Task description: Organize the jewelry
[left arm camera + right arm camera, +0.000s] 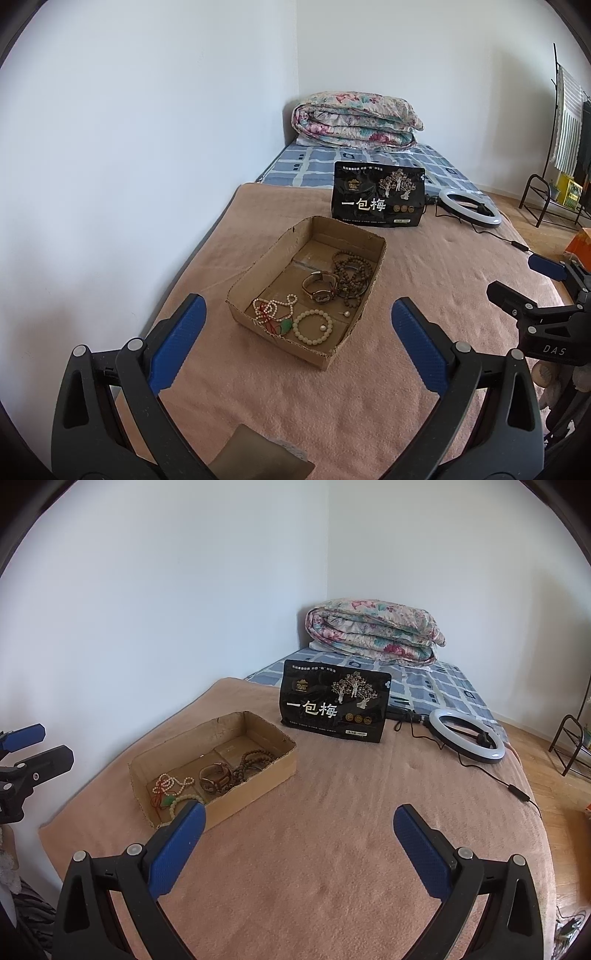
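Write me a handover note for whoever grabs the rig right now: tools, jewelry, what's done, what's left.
Left tool: open, empty, held short of the cardboard box.
Right tool: open, empty, over bare blanket to the box's right.
In the box: pearl necklace, pale bead bracelet, watch, brown prayer beads, two loose pearl pieces.
Done: no jewelry visible outside the box.
Left: pieces overlap, nothing sorted apart; the black pouch stands untouched behind.
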A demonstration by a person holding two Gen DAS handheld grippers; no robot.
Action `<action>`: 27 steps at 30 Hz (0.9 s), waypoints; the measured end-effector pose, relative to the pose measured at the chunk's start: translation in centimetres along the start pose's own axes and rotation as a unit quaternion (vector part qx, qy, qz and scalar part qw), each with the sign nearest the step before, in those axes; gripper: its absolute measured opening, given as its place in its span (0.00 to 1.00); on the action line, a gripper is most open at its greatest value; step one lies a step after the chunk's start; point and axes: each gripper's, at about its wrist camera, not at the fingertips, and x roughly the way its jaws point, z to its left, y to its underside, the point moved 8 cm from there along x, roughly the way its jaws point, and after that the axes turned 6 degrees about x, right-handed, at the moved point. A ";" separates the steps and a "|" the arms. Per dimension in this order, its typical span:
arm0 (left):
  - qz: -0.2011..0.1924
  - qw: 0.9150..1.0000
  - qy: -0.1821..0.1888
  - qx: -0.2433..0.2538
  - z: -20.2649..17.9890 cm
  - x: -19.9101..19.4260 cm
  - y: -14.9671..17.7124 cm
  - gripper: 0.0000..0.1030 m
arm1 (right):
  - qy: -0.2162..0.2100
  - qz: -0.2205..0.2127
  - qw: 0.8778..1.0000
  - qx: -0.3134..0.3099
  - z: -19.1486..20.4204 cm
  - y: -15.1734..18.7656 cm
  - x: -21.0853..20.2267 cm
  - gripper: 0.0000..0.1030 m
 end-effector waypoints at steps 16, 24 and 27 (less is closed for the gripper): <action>0.002 1.000 0.001 -0.007 0.2 -0.1 0.3 0.99 | -0.003 0.008 1.000 -0.003 0.4 0.3 0.4 1.00; -0.001 1.000 -0.004 -0.014 0.2 -0.7 0.2 0.99 | -0.004 0.015 1.000 -0.005 0.5 0.9 0.6 1.00; 0.000 1.000 -0.003 -0.014 0.2 -0.7 0.2 0.99 | -0.004 0.016 1.000 -0.004 0.6 0.9 0.7 1.00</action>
